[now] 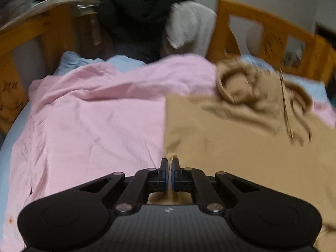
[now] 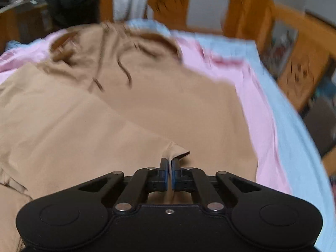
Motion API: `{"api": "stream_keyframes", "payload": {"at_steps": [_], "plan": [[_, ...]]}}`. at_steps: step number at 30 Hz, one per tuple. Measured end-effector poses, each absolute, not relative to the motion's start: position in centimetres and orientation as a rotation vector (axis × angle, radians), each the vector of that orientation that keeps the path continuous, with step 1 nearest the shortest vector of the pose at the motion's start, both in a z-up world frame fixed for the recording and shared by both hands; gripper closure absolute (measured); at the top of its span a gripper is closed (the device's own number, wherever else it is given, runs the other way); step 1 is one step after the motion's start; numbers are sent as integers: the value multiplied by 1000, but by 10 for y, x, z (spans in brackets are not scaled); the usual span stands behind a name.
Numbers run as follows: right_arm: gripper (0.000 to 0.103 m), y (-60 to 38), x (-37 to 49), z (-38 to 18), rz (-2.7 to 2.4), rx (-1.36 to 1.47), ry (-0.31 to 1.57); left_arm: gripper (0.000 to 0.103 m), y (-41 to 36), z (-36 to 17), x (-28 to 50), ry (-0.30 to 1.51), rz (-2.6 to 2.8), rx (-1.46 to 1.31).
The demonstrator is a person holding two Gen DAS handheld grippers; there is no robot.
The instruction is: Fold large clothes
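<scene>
A tan hoodie (image 1: 241, 138) lies on a pink sheet (image 1: 94, 115) on the bed, its hood and drawstrings toward the headboard. In the left wrist view my left gripper (image 1: 170, 161) is shut on the hoodie's left lower edge, a thin fold of tan cloth pinched between the pads. In the right wrist view the tan hoodie (image 2: 126, 109) fills the middle, and my right gripper (image 2: 169, 161) is shut on a raised fold of its cloth near the lower right, over the pink sheet (image 2: 258, 113).
A wooden bed frame (image 1: 268, 27) with cut-out panels runs behind the bed, also seen as the wooden frame (image 2: 252, 12). Black clothes (image 1: 136, 14) and a white cloth (image 1: 191, 25) are piled at the head. A light blue sheet (image 2: 294, 126) edges the bed.
</scene>
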State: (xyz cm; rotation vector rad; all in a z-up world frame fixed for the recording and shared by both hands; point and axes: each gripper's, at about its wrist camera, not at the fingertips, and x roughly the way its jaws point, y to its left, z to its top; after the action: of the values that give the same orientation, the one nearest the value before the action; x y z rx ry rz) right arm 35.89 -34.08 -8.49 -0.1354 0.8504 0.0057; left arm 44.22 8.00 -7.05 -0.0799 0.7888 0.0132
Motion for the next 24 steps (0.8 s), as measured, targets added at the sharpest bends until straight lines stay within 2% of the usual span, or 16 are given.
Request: {"api": "stream_keyframes", "payload": {"at_steps": [4,6,7,10,12,13,14,15,16,17,19,24], "plan": [[101,-324,363,-61,43,-193,692,102,94,-68,443,763,32,-106],[101,-319,372,-65,44,-209,693,102,97,-79,449,801,49,-97],[101,-317,378,-71,38,-224,713,100,97,-84,451,821,56,-84],[98,-317,392,-103,19,-283,789,86,99,-90,450,831,98,-95],[88,-325,387,-107,-13,-235,789,59,98,-83,443,818,113,-104],[80,-328,383,-103,-25,-208,775,37,96,-79,439,810,113,-95],[76,-328,379,-98,-20,-199,760,27,92,-74,431,783,118,-74],[74,-326,372,-91,1,-200,733,24,87,-69,423,750,119,-53],[64,-322,363,-84,37,-210,702,18,82,-64,414,718,104,-32],[53,-316,357,-79,67,-220,682,16,76,-62,407,704,80,-17],[43,-302,344,-75,153,-248,659,16,61,-65,400,712,26,21],[42,-271,333,-95,230,-345,684,17,24,-95,403,804,10,159]]}}
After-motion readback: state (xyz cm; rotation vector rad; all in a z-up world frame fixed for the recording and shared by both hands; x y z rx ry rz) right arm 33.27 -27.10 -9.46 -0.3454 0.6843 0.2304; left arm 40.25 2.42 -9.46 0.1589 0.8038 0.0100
